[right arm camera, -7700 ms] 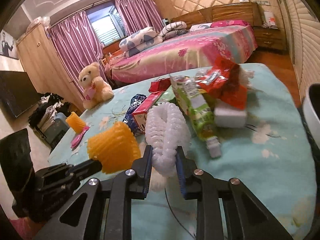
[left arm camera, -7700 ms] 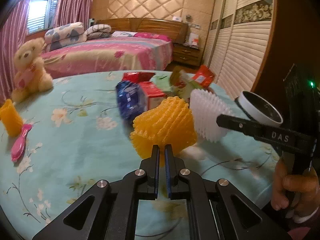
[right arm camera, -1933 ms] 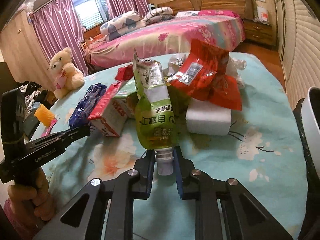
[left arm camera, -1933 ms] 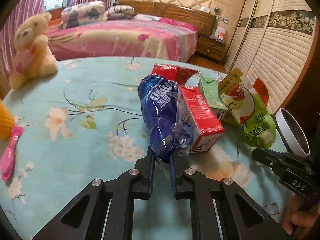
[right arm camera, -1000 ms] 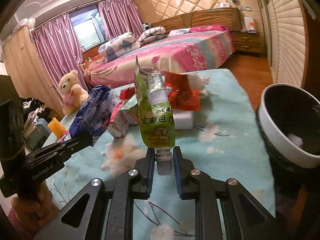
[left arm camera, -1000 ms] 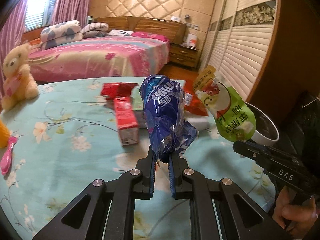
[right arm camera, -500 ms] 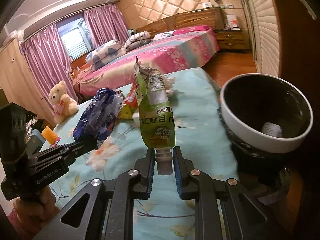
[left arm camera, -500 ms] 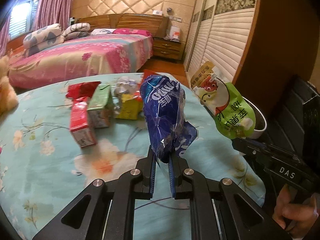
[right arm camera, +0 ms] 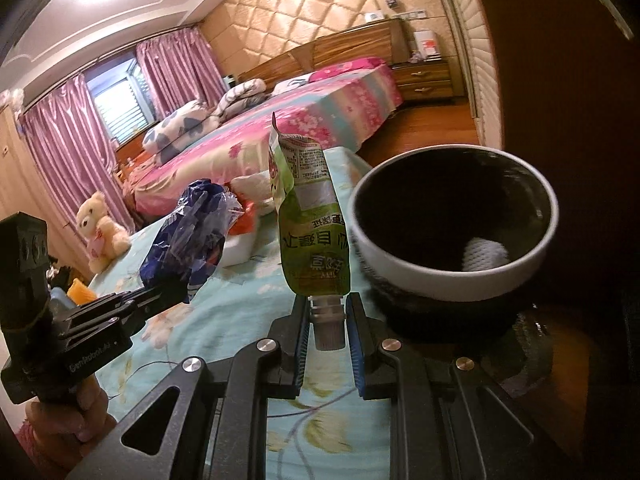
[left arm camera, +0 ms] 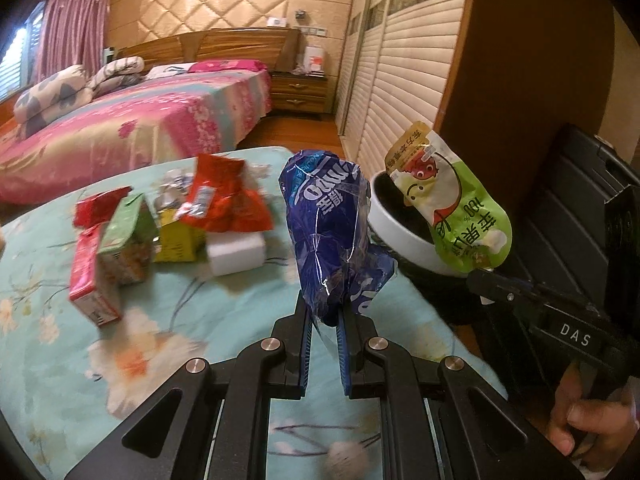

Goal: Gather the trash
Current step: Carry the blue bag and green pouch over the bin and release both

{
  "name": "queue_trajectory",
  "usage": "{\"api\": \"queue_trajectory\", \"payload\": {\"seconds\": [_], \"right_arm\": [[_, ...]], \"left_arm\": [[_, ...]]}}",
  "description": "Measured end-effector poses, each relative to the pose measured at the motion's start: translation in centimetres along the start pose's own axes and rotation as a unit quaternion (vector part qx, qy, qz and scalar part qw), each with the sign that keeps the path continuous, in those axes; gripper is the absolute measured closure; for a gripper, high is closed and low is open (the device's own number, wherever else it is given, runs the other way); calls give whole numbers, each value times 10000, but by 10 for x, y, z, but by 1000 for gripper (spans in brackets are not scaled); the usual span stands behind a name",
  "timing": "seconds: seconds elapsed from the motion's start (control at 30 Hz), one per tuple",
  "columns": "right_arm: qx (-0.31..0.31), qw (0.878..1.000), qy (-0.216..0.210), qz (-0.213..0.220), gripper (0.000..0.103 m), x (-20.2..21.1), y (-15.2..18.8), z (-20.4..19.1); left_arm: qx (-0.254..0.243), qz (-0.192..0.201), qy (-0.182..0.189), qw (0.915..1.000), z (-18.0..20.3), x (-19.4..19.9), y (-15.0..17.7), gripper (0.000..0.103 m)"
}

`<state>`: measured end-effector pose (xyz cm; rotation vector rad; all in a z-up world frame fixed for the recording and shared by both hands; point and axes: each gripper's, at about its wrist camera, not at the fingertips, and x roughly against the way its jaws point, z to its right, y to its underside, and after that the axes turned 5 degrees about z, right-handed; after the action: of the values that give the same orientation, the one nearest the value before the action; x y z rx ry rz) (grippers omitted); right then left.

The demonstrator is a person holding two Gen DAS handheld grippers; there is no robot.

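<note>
Because both pieces of trash are headed for the bin (right arm camera: 456, 280), each is pinched by its narrow end so the bulk stands up clear of the counter (left arm camera: 180, 320). Seen from the left wrist, the left claw (left arm camera: 324, 320) is clenched on the twisted tail of a crinkled blue wrapper (left arm camera: 328, 232), a glossy film bag that rises toward 12 o'clock. From the right wrist, the right claw (right arm camera: 328, 320) grasps the ribbed white spout of a soft green drink pouch (right arm camera: 312, 232), flat and foil-like, held upside down so its body stands straight up. At 2 o'clock from that claw sits the bin, round with a smooth white rim and dark inside, off the counter's edge; a white foam net (right arm camera: 484, 254) lies at its bottom. More trash waits on the flowered cloth around 10 o'clock in the left view: a red carton (left arm camera: 90, 276), a green carton (left arm camera: 128, 240), a crumpled red wrapper (left arm camera: 224, 200) and a white foam block (left arm camera: 236, 252).
</note>
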<state>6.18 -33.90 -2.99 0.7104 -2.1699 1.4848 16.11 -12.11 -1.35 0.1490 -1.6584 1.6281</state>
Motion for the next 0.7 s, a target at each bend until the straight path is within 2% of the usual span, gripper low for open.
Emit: {"api": "queue_trajectory", "payload": {"seconds": [0.27,0.7], "right_arm": [[-155,9995,253,118,85,10,-6,20],[-326,9983,460,165,85,15,-11,45]], "left_arm": [[-154,-81,195,9997,18,-23,-10,93],[-302,-121,309,9990,39,-53,-24,93]]}}
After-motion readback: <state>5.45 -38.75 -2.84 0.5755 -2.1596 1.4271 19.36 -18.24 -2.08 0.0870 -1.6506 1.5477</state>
